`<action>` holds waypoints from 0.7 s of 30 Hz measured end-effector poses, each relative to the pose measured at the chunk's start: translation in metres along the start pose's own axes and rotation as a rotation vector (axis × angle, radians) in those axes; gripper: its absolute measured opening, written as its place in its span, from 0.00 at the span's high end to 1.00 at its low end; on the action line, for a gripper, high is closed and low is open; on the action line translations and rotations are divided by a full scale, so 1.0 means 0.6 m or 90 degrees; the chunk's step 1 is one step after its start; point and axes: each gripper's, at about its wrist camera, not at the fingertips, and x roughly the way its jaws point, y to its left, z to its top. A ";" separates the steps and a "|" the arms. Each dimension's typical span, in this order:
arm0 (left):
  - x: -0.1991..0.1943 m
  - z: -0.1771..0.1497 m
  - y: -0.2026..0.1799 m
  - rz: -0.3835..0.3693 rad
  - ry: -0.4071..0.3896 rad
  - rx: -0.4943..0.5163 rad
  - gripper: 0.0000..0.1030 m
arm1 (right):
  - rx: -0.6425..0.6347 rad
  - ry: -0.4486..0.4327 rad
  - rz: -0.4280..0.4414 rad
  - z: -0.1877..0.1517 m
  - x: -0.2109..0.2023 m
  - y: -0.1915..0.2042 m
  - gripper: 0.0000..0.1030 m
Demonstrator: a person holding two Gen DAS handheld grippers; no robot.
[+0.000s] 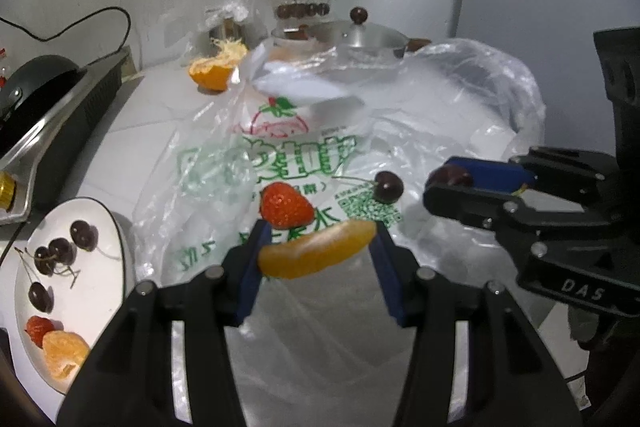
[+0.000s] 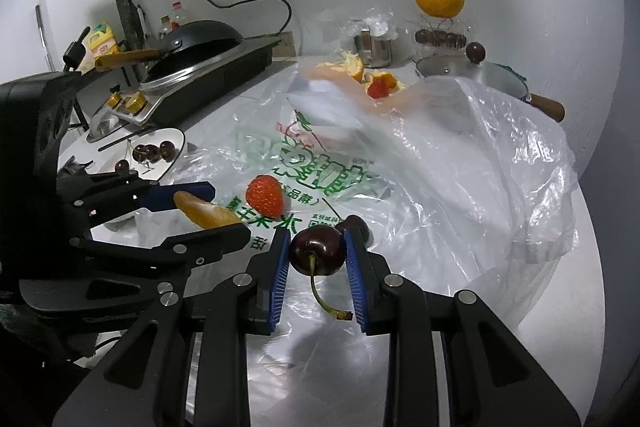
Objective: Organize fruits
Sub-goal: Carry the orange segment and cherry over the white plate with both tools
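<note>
At lower centre, the left gripper (image 1: 318,247) clamps an orange segment (image 1: 316,254) above the plastic bag (image 1: 400,147); the right gripper (image 2: 318,251) pinches a cherry (image 2: 318,250) (stem hanging down), strawberry (image 2: 265,195) just behind.

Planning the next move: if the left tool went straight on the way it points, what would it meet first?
Probably the strawberry, lying on the plastic bag just beyond the orange segment that the left tool holds; depth is unclear.

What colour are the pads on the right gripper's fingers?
Blue, ribbed pads, clearest in the right wrist view.
</note>
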 end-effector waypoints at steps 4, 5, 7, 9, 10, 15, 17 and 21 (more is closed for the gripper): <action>-0.022 0.000 0.001 0.001 -0.012 0.003 0.50 | -0.007 -0.006 0.000 0.003 -0.008 0.015 0.71; -0.026 0.001 0.002 0.002 -0.015 0.004 0.50 | -0.009 -0.007 0.000 0.004 -0.010 0.020 0.71; -0.037 0.000 0.005 0.003 -0.021 0.005 0.50 | -0.013 -0.009 0.000 0.006 -0.012 0.028 0.71; -0.050 -0.002 0.009 0.005 -0.029 0.004 0.50 | -0.017 -0.012 0.000 0.008 -0.014 0.038 0.71; -0.054 -0.003 0.010 0.006 -0.031 0.004 0.50 | -0.018 -0.013 0.000 0.009 -0.015 0.041 0.71; -0.076 -0.008 0.025 0.010 -0.044 -0.003 0.50 | -0.029 -0.016 -0.002 0.016 -0.017 0.062 0.71; -0.084 -0.011 0.032 0.012 -0.048 -0.007 0.50 | -0.033 -0.017 -0.003 0.020 -0.018 0.069 0.71; -0.096 -0.018 0.049 0.018 -0.054 -0.015 0.50 | -0.041 -0.020 -0.006 0.027 -0.017 0.083 0.71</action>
